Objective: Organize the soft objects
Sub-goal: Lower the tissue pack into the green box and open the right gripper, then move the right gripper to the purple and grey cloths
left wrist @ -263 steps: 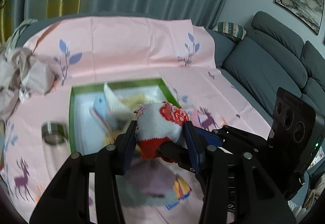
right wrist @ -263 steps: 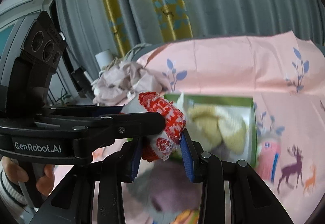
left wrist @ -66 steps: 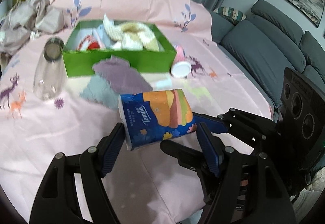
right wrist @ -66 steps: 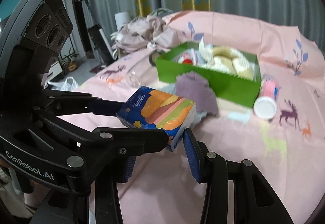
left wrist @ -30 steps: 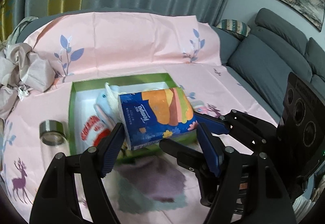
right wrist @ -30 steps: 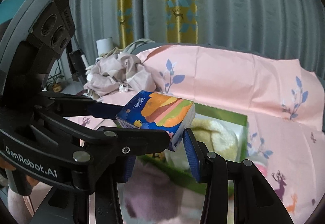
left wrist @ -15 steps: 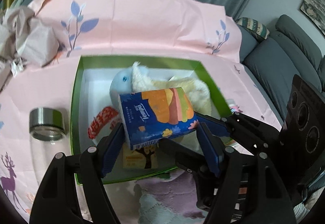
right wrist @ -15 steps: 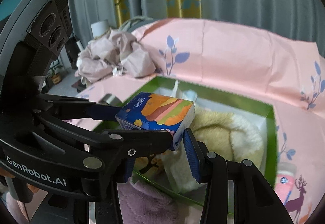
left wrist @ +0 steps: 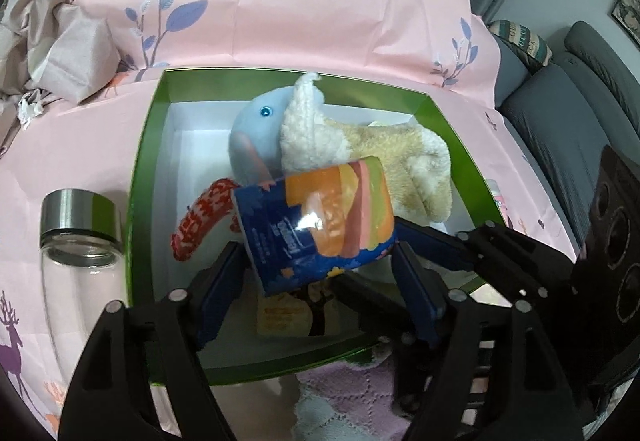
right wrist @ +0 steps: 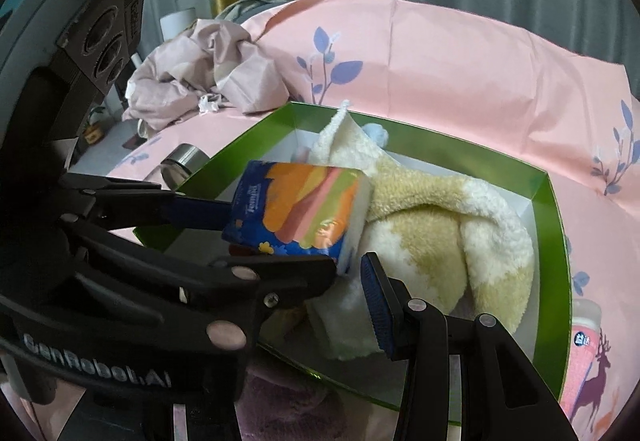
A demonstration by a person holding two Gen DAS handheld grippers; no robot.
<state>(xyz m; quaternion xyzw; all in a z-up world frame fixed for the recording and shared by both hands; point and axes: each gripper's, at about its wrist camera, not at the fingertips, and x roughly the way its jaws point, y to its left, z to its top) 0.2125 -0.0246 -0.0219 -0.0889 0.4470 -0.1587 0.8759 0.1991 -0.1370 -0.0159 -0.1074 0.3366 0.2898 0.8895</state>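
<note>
Left tool [left wrist: 316, 253] had just been spreading its jaws, and the tissue pack [left wrist: 316, 221] sat tilted between them with a sliver of gap on each side, so no real pinch. Right tool [right wrist: 308, 273] came in from 3 o'clock, one pad just beside the pack's lower corner; its other finger was hidden, so I couldn't tell if it was gripping. A purple cloth [left wrist: 352, 393] lay at 6 o'clock, just outside the green box [left wrist: 138, 201]. The pack hung over the box, above a red knit sock [left wrist: 200, 213]. A glass bottle [left wrist: 80, 241] lay at the box's 9 o'clock. Toward 12, a blue plush [left wrist: 256, 129] and a cream fluffy piece [left wrist: 384, 153] lay inside the box, with the pink sheet [left wrist: 320, 1] beyond.
</note>
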